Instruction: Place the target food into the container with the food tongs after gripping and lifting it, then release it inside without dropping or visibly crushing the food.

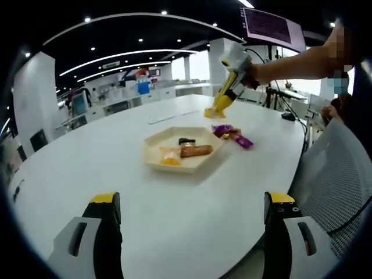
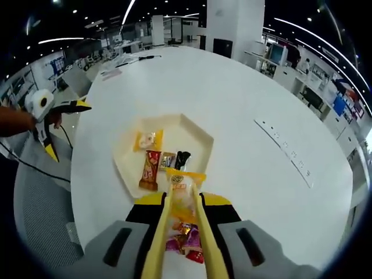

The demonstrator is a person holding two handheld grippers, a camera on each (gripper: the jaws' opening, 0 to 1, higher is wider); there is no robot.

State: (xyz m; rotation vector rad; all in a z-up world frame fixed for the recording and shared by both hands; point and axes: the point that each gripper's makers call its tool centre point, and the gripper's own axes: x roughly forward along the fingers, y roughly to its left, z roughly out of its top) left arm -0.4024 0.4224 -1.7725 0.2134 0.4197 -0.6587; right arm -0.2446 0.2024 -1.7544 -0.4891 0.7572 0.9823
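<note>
Two grippers are in use, and the left gripper view is taken first: the left gripper point(image 1: 192, 218) hangs low over the round white table point(image 1: 116, 174) with its yellow-tipped black jaws spread wide and nothing between them, apparently idle. Across the table the shallow cream hexagonal tray point(image 1: 183, 149) serves as the container and holds a brown wrapped bar point(image 1: 196, 151) and an orange packet point(image 1: 171, 159); purple-wrapped snacks point(image 1: 235, 135) lie just beside it. The right gripper point(image 1: 228, 87) is raised above them, held there by a person's arm, presumably to clear the tray wall. In the right gripper view, the right gripper's jaws are closed on the long yellow food tongs point(image 2: 181, 232), whose arms pinch a clear yellow-labelled food packet point(image 2: 185, 195) at the tray's near edge, above the purple snacks; the packet looks uncrushed, and release appears pending. The room is an open-plan office with ceiling spotlights and distant desks.
</note>
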